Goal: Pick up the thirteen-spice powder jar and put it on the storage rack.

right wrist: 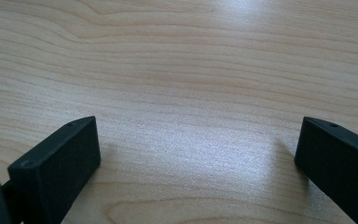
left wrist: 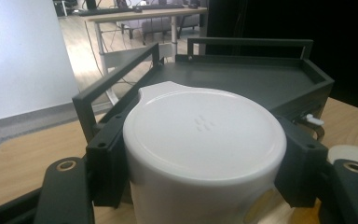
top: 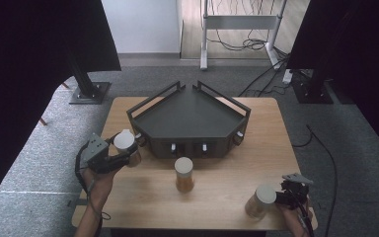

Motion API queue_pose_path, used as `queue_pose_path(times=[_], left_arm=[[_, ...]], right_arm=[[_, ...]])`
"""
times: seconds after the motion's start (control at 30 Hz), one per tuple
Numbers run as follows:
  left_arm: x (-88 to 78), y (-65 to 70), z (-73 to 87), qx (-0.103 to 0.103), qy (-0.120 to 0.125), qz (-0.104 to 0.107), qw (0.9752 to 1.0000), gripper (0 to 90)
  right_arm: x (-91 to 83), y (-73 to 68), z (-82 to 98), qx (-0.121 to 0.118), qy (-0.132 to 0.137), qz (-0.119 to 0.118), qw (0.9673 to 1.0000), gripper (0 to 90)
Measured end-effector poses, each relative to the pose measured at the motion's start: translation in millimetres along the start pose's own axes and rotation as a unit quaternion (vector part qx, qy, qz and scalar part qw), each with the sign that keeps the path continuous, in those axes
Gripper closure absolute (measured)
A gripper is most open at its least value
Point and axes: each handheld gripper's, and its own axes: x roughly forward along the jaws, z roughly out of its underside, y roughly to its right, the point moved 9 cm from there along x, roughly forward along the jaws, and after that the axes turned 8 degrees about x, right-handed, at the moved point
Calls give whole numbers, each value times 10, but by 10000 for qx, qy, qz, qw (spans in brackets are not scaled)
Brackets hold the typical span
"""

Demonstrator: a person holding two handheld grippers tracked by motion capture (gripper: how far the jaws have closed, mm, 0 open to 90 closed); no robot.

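Nearest the lens, in the left gripper view, we see a white-lidded round jar (left wrist: 204, 140) clamped between the black jaws of the left gripper (left wrist: 204, 161), which press on both its sides. From above, we find that jar (top: 125, 142) carried by the left gripper (top: 123, 153) clear of the pale wooden counter (top: 227, 197), just beside the left corner of the dark, five-sided railed tray (top: 190, 116). We judge the work to be the loading of jars onto this tray, whose deck is bare, so no jar is yet placed. Two more wait: a white-lidded jar with amber contents (top: 183, 174) standing in front of the tray, and a similar jar (top: 260, 201) next to the right gripper (top: 281, 197). In the right gripper view its jaws stand wide apart over bare wood, holding nothing.
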Motion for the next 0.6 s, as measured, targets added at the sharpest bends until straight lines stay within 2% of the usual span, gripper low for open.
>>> queue_pose_path(times=[0.4, 0.6], left_arm=[[-32, -52, -322, 101, 98, -23, 9999, 311], [4, -88, -413, 4, 183, 11, 9998, 311]], right_arm=[[0, 2, 1, -7, 3, -6, 10000, 0], [0, 3, 1, -10, 3, -10, 10000, 0]])
